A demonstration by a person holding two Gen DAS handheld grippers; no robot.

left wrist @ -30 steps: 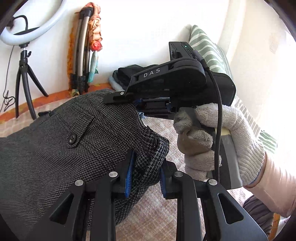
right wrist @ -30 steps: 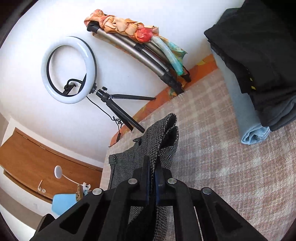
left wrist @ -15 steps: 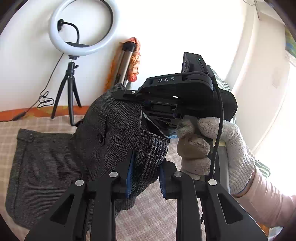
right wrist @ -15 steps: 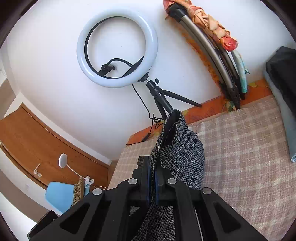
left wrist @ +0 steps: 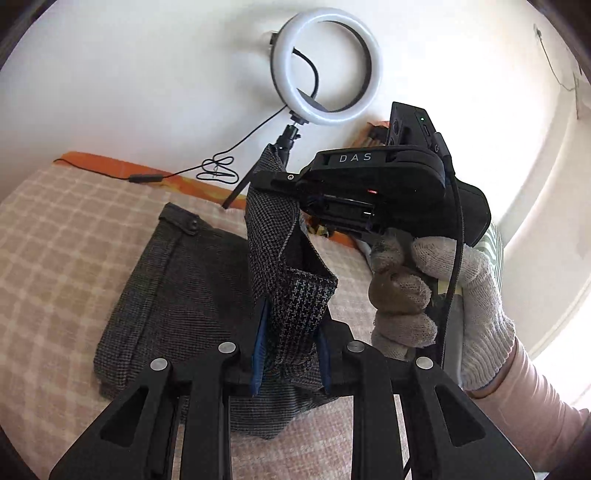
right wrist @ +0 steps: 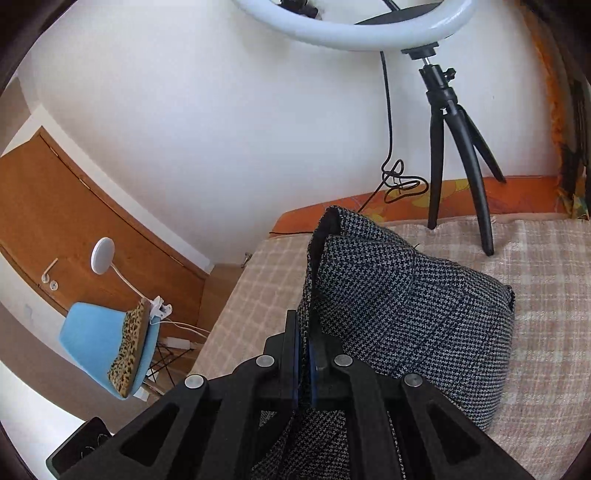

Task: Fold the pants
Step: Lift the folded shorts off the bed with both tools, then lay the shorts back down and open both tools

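Left wrist view: your left gripper (left wrist: 290, 343) was clamped on a fold of the grey houndstooth pants (left wrist: 177, 291), blue pads (left wrist: 259, 343) pressed against the cloth on both sides. The fold rose from the clamp toward the ring light (left wrist: 325, 66). The rest of the pants lay flat on the checked bedspread (left wrist: 55, 258), left of your left gripper, waistband tab with a button at the end nearer the ring light. Your right gripper (left wrist: 275, 181) sat between your left gripper and the ring light, pinching the top edge of the same raised fold; its housing read "DAS". Your right hand (left wrist: 436, 295), in a white knit glove, gripped its handle. The light's tripod (left wrist: 284, 144) stood just behind the raised fold, coiled cable (left wrist: 218, 170) to its left.

Right wrist view: your right gripper (right wrist: 303, 354) was shut narrow on a thin edge of the pants (right wrist: 406, 306), pads nearly touching through the cloth. The fabric bulged in a rounded hump beyond and to the right of the clamp, resting on the bedspread (right wrist: 546, 295). The tripod (right wrist: 458, 147) stood on the bed's far edge, behind the hump, ring light (right wrist: 351, 33) above it. A blue chair (right wrist: 99, 332) with a leopard-print cushion (right wrist: 131, 350) stood off the bed, far left of the tripod, before a wooden door (right wrist: 74, 229).
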